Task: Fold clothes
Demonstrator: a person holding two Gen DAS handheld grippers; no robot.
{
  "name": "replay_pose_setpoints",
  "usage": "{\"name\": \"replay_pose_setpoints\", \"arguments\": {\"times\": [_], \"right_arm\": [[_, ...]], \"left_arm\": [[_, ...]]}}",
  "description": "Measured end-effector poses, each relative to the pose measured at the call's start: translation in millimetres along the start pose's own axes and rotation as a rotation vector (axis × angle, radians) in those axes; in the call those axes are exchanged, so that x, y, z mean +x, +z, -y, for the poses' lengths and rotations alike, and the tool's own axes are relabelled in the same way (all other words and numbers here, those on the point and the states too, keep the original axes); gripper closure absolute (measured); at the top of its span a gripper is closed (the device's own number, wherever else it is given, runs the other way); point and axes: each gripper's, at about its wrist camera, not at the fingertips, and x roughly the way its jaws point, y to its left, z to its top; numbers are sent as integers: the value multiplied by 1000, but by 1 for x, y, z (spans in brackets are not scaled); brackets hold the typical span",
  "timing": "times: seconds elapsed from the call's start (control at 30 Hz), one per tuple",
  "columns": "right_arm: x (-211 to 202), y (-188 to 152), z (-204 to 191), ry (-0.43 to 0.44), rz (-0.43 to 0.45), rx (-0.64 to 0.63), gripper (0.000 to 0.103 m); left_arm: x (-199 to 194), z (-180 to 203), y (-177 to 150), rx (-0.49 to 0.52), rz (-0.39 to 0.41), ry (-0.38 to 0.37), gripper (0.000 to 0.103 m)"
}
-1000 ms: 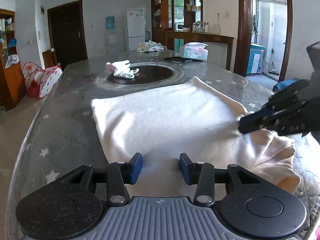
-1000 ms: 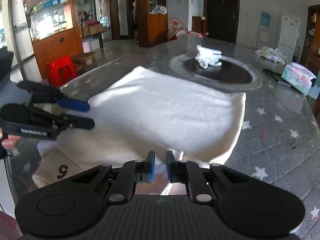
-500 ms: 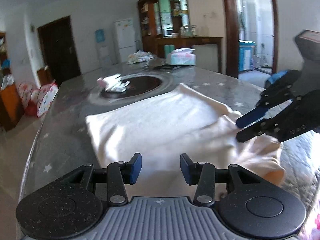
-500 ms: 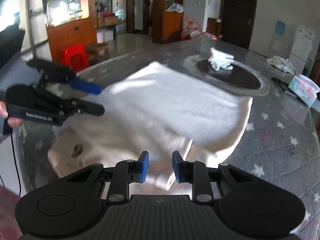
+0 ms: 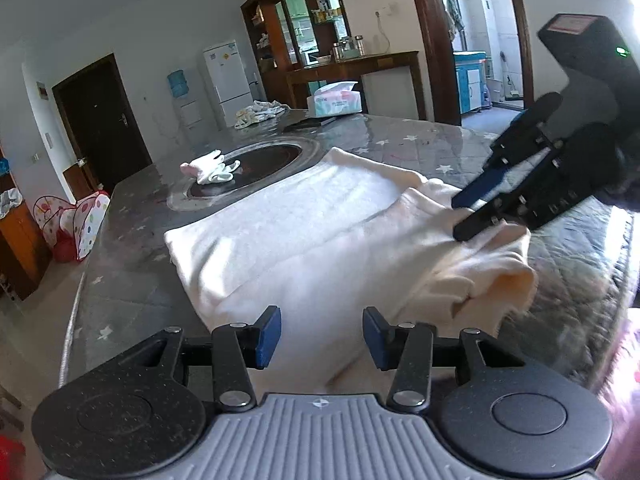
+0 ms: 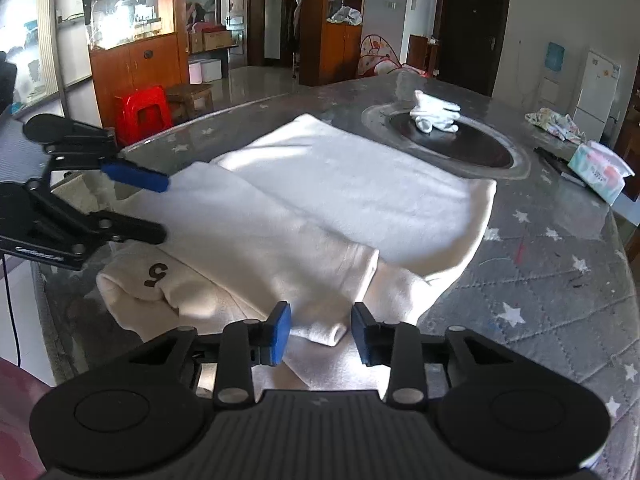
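Room with pale walls, a glossy tiled floor point(image 6: 256, 80) lit by daylight, a dark wooden door point(image 5: 102, 120) and a white fridge point(image 5: 226, 78) with a water dispenser point(image 5: 182, 100) beside it. Dark wood shelving point(image 5: 304, 36) with a counter point(image 5: 352, 68) stands along the far wall; elsewhere a wooden cabinet point(image 6: 136, 68), a red plastic stool point(image 6: 144, 114), a spotted play tent point(image 5: 80, 220)

A cream garment point(image 6: 320, 200) lies spread flat across the star-patterned table, one long panel folded over on top with a straight crease running down the middle. Its near end bunches into soft rolls, and a dark number 5 point(image 6: 155, 274) shows on one rolled corner.
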Motion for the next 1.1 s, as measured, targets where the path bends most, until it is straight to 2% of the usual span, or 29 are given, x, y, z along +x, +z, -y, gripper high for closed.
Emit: {"name": "replay_pose_setpoints", "arguments": {"times": [0.1, 0.3, 0.5, 0.53, 0.6, 0.63, 0.67, 0.73, 0.83, 0.93, 1.1], "right_arm": [[-9, 0, -2, 2, 1, -26, 67], [-20, -4, -11, 13, -9, -83, 60], [-30, -10, -18, 10, -17, -121, 51], [-31, -11, -19, 9, -19, -129, 51], [-35, -13, -22, 7, -23, -145, 50], [-37, -14, -23, 7, -24, -154, 48], [-39, -15, -25, 7, -23, -164, 45], [-41, -18, -27, 8, -23, -185, 42], [-44, -23, -33, 11, -17, -231, 34], [-40, -25, -39, 0, 13, -275, 34], [-23, -20, -40, -9, 72, -289, 36]], "left_arm": [[-19, 5, -8, 58, 9, -13, 54], [-30, 38, -23, 260, 17, -27, 53], [-14, 52, -23, 307, 39, -28, 54], [-12, 52, -22, 305, 45, -31, 54], [-9, 52, -20, 295, 58, -39, 67], [-9, 52, -18, 288, 66, -42, 80], [-9, 49, -16, 272, 75, -46, 86], [-10, 42, -10, 229, 95, -53, 91], [-12, 27, 6, 145, 125, -62, 93], [-10, 12, 22, 74, 145, -70, 93], [1, -4, 37, 14, 143, -99, 94]]}}
